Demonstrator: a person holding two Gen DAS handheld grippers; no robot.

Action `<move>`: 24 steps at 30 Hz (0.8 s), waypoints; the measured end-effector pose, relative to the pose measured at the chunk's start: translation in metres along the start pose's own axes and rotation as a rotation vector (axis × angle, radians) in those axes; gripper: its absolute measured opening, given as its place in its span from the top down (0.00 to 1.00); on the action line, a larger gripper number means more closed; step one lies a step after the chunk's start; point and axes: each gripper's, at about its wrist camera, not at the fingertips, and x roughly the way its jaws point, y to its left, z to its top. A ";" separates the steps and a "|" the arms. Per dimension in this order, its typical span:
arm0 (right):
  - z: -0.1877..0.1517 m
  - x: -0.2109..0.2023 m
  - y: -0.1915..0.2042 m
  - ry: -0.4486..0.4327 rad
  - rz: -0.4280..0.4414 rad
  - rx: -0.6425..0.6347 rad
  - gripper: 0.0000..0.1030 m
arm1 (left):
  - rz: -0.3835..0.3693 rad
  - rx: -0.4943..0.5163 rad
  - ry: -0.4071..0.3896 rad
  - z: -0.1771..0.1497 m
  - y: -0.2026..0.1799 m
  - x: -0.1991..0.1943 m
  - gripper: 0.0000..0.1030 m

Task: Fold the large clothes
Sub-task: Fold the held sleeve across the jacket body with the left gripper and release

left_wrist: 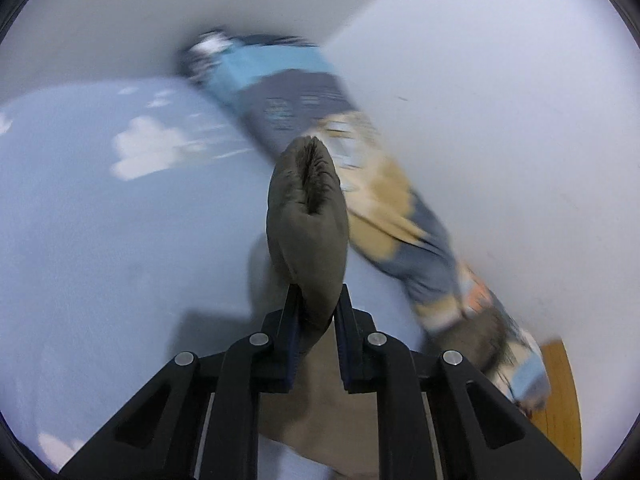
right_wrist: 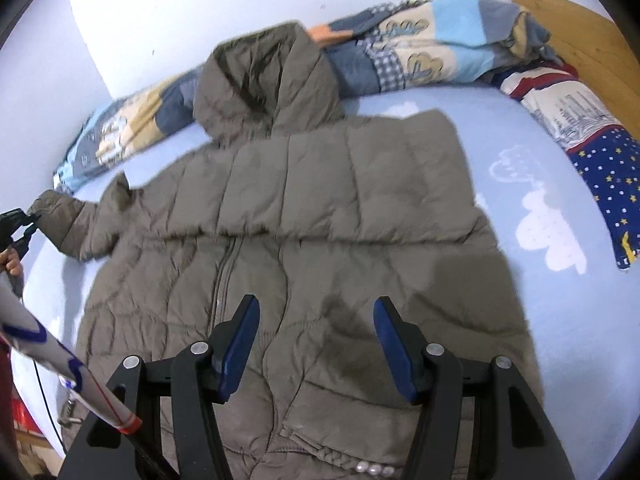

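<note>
since my left tool (left_wrist: 314,312) is clamped only on the cuff of the grey-brown quilted puffer jacket (right_wrist: 304,216) spread across the pale blue cloud-print bed (right_wrist: 560,300), the slick sleeve could slip out; my right tool (right_wrist: 314,340) hangs apart, empty, above its hem.

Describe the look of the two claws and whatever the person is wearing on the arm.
Both claws share one build: matte black angular frames with round silver bolt heads and triangular cut-outs. The left claw and right claw carry dark blue pads on flat fingers. In the right wrist view, a white sleeve with blue line markings and a red-orange cuff crosses the lower left.
</note>
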 end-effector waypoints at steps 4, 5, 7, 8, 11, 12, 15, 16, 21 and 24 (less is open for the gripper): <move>0.008 -0.015 -0.016 -0.036 -0.014 0.034 0.38 | -0.080 0.155 0.023 -0.025 -0.089 -0.018 0.86; 0.010 -0.017 -0.021 -0.039 -0.018 0.043 0.38 | -0.099 0.191 0.038 -0.035 -0.111 -0.018 0.86; 0.012 -0.020 -0.030 -0.044 -0.027 0.066 0.38 | -0.134 0.276 0.081 -0.061 -0.151 -0.016 0.86; 0.012 -0.022 -0.036 -0.047 -0.028 0.084 0.38 | -0.137 0.323 0.105 -0.077 -0.170 -0.013 0.86; 0.016 -0.029 -0.050 -0.053 -0.027 0.121 0.38 | -0.152 0.449 0.190 -0.135 -0.215 0.005 0.86; 0.016 -0.031 -0.053 -0.057 -0.027 0.127 0.38 | -0.150 0.482 0.220 -0.152 -0.225 0.013 0.86; 0.018 -0.037 -0.059 -0.069 -0.029 0.143 0.38 | -0.110 0.579 0.328 -0.219 -0.244 0.051 0.86; 0.018 -0.039 -0.061 -0.072 -0.026 0.147 0.38 | -0.095 0.597 0.365 -0.239 -0.245 0.065 0.86; 0.019 -0.040 -0.062 -0.070 -0.016 0.141 0.38 | 0.050 0.706 0.457 -0.318 -0.224 0.115 0.86; 0.020 -0.037 -0.063 -0.062 0.007 0.150 0.38 | 0.080 0.762 0.458 -0.331 -0.221 0.117 0.84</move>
